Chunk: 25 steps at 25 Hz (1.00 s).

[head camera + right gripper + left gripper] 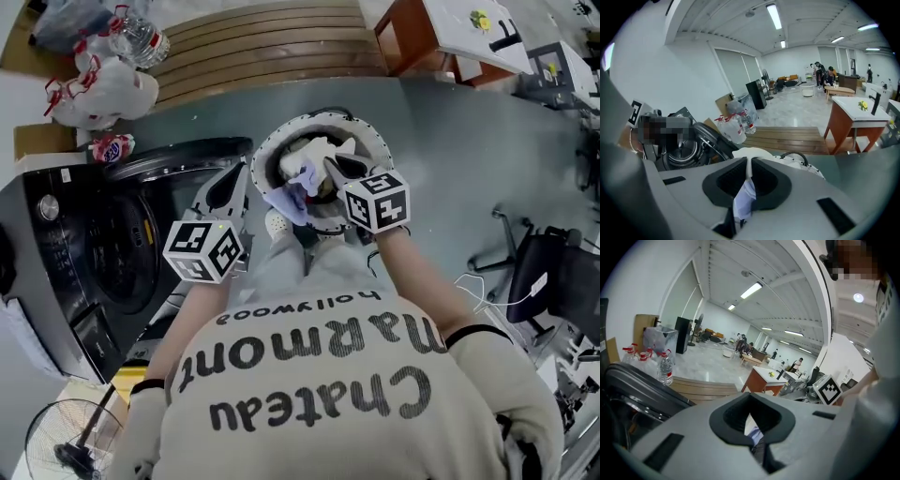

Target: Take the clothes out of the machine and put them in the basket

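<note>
A white round basket (377,142) with clothes in it stands on the floor in front of me, to the right of the dark washing machine (103,244), whose door hangs open. A lilac-and-white cloth (289,199) hangs over the basket's near rim. My right gripper (330,165) is shut on this cloth (743,194), which runs up between its pads. My left gripper (242,174) sits at the basket's left rim, and a strip of pale cloth (755,433) shows pinched between its shut jaws. The basket (808,165) lies just beyond the right jaws.
A slatted wooden platform (272,42) lies behind the basket, with water bottles (141,42) and white bags (98,89) at its left end. A brown table (412,33) stands at the back right, an office chair (544,272) at the right, a floor fan (66,441) at the lower left.
</note>
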Motion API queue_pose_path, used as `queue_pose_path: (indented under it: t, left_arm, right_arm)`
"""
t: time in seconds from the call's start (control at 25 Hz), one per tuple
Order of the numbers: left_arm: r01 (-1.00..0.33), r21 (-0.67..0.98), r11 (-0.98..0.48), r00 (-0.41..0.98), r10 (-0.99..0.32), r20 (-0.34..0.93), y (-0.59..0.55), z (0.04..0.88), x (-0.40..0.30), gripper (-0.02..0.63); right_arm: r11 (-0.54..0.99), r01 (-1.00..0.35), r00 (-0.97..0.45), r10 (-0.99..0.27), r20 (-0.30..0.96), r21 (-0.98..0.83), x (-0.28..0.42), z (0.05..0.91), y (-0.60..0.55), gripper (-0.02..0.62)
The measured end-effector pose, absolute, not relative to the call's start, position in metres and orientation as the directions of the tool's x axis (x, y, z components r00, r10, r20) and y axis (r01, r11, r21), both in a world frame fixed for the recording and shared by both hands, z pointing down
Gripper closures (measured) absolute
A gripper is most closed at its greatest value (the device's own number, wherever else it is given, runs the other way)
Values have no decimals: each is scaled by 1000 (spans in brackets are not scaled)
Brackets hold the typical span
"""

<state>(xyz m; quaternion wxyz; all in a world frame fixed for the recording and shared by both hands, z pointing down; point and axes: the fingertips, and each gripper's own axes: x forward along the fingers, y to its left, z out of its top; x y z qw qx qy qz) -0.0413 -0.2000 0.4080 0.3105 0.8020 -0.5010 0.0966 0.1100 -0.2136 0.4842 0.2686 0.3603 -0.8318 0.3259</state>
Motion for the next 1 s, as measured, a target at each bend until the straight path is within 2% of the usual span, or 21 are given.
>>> queue_pose_path:
  t: [0.4, 0.76, 1.0]
  left_arm:
    - [-854, 404, -328, 510, -680, 526, -189, 461, -44, 598]
    - [-862, 438, -256, 484, -670, 562, -161, 486, -15, 598]
    - [-868, 460, -186, 452, -678, 580, -147, 519, 3, 598]
  right_arm:
    - [479, -795, -546, -300, 782, -371, 110, 571, -169, 549]
    - [585, -683, -578, -66, 814, -438, 110, 625, -123, 549]
    - [619, -634, -577, 19, 816, -463, 119, 658, -107, 549]
